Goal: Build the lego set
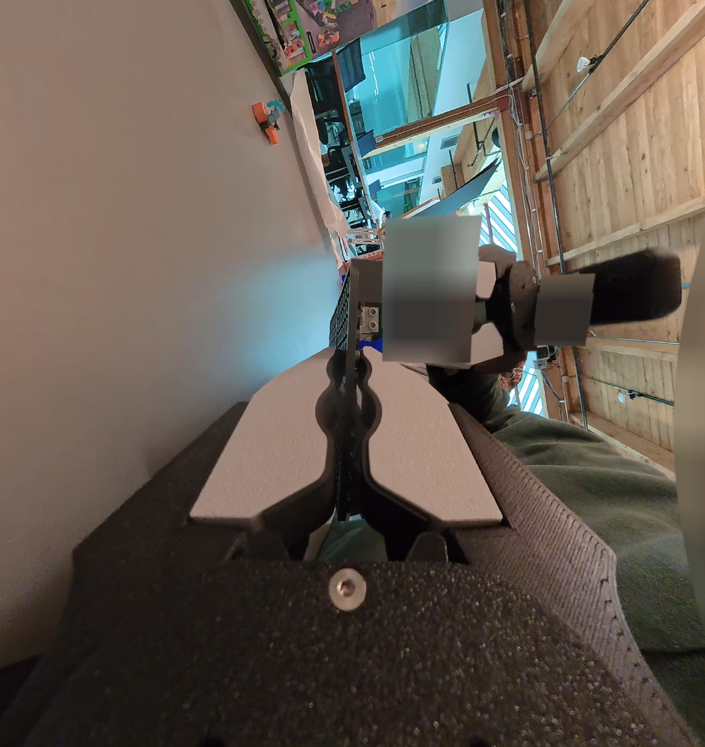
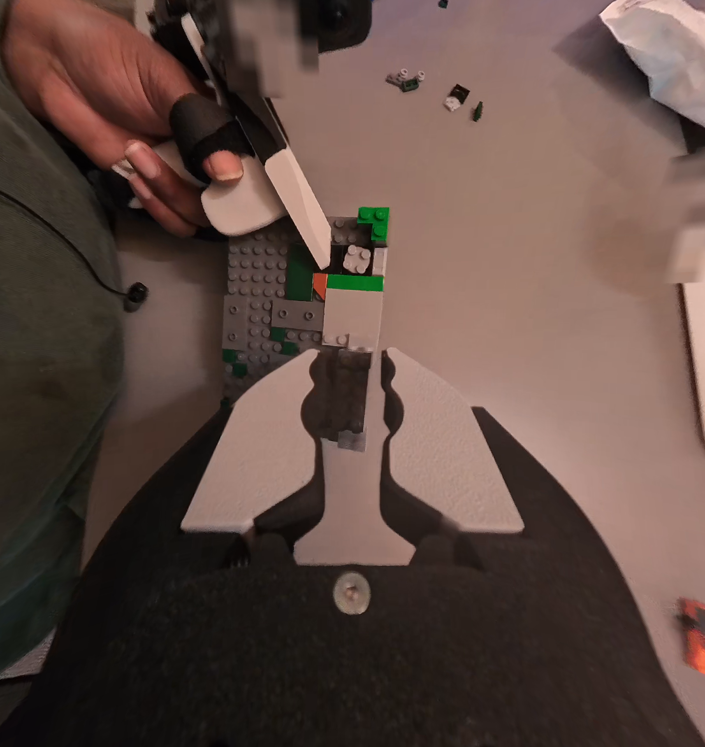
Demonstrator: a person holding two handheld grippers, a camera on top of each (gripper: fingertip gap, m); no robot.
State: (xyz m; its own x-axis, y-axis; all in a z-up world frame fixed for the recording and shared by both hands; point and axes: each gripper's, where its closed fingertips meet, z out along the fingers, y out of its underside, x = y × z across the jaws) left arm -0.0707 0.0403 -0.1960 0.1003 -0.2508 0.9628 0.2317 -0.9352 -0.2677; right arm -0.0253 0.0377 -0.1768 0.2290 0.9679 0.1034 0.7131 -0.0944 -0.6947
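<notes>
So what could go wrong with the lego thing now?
The left claw pinches only the thin edge of the grey lego build, so it might twist or slip loose. The right claw sits around the other end; squeezing hard could pop bricks off. The loose little pieces on the table could get knocked away.

I'm working in what looks like an open-plan office or workshop loft: exposed timber ceiling beams (image 1: 609,121) with cable runs, glass partition walls (image 1: 387,81), and black desk chairs (image 1: 334,121) beyond. My bench is a plain white table (image 2: 504,250) with a toy-set box (image 1: 290,32) at its far edge.
</notes>
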